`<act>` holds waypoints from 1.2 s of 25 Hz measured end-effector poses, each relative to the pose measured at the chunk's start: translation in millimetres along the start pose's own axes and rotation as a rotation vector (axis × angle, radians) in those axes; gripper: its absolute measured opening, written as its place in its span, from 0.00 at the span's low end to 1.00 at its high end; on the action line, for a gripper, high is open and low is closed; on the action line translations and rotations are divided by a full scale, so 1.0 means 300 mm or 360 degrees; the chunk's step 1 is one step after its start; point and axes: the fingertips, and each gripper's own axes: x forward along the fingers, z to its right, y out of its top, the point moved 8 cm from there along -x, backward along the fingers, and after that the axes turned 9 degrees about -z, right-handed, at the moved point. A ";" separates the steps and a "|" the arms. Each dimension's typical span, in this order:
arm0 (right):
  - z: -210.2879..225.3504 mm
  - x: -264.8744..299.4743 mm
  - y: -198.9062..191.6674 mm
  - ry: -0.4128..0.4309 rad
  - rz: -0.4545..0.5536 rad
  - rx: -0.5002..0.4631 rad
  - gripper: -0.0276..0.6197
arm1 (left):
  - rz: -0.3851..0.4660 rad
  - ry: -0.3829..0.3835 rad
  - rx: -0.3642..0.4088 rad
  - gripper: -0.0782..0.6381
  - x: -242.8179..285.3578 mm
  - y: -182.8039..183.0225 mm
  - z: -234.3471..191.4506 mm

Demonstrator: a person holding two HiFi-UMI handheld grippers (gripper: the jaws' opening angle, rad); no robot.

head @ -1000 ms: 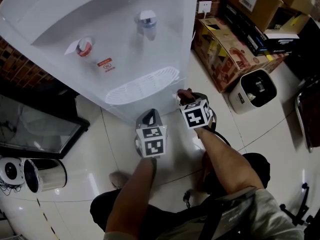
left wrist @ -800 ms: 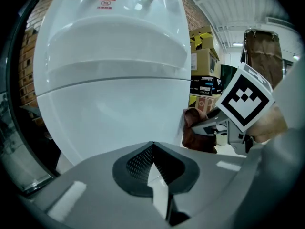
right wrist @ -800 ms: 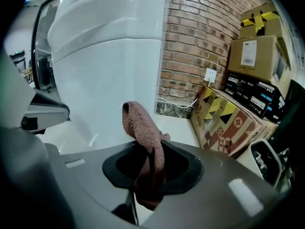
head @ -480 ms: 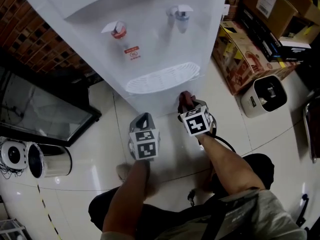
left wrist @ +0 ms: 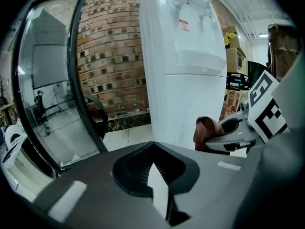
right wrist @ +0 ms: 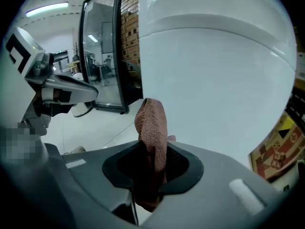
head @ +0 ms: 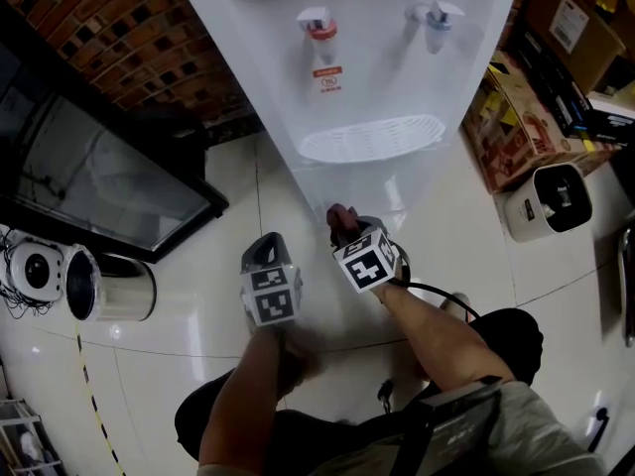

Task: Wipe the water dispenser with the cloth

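The white water dispenser (head: 372,87) stands upright ahead of me, with a red tap (head: 317,23), a blue tap (head: 437,13) and a drip grille (head: 372,137). My right gripper (head: 347,228) is shut on a reddish-brown cloth (head: 340,216), whose free end sticks up from the jaws (right wrist: 151,123). The cloth is at the dispenser's lower front panel (right wrist: 214,80), below the grille's left part; I cannot tell whether it touches. My left gripper (head: 263,249) hangs to the left of it, shut and holding nothing, off the dispenser's left side (left wrist: 181,80).
A dark glass-door cabinet (head: 99,167) and a brick wall (head: 129,38) stand to the left. A metal bin (head: 109,286) lies on the tiled floor. Cardboard boxes (head: 516,117) and a white appliance (head: 551,201) crowd the right. My legs are below.
Both grippers have slid left across the dispenser's lower front, the cloth going from the right corner to under the grille's left part. The head view has swung left too.
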 end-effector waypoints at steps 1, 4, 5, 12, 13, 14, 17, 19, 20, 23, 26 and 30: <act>-0.021 0.018 0.006 0.0002 -0.0005 -0.0022 0.21 | 0.0002 0.0011 -0.0020 0.11 -0.002 -0.011 -0.017; -0.060 0.080 0.021 -0.0006 -0.0029 -0.0060 0.21 | -0.0001 0.0045 -0.0059 0.11 0.004 -0.046 -0.064; -0.068 0.101 0.023 -0.0011 -0.0037 -0.0064 0.21 | -0.0004 0.0058 -0.0073 0.11 0.009 -0.057 -0.077; -0.102 0.231 0.038 -0.0003 -0.0074 -0.0051 0.21 | 0.0006 0.0040 -0.0097 0.11 0.086 -0.078 -0.094; -0.103 0.243 0.039 0.0002 -0.0069 -0.0036 0.21 | 0.0010 0.0015 -0.0094 0.11 0.098 -0.079 -0.079; -0.103 0.252 0.038 0.0008 -0.0063 -0.0015 0.21 | 0.0013 -0.0012 -0.0091 0.11 0.109 -0.080 -0.061; -0.089 0.267 0.028 0.0010 -0.0047 0.0055 0.21 | 0.0022 -0.0085 -0.0088 0.11 0.132 -0.083 -0.010; -0.065 0.267 0.023 -0.0010 -0.0036 0.0096 0.21 | 0.0025 -0.0111 -0.0086 0.11 0.141 -0.085 0.011; -0.050 0.265 0.019 -0.0024 -0.0031 0.0114 0.21 | 0.0023 -0.0117 -0.0086 0.11 0.144 -0.086 0.018; -0.001 0.252 0.009 -0.0071 -0.0023 0.0152 0.21 | 0.0007 -0.0116 -0.0104 0.11 0.152 -0.094 0.026; 0.055 0.229 -0.006 -0.0115 -0.0012 0.0197 0.21 | -0.0005 -0.0118 -0.0124 0.11 0.160 -0.093 0.042; 0.142 0.197 -0.049 -0.0175 -0.0008 0.0273 0.21 | -0.0007 -0.0151 -0.0104 0.11 0.174 -0.071 0.101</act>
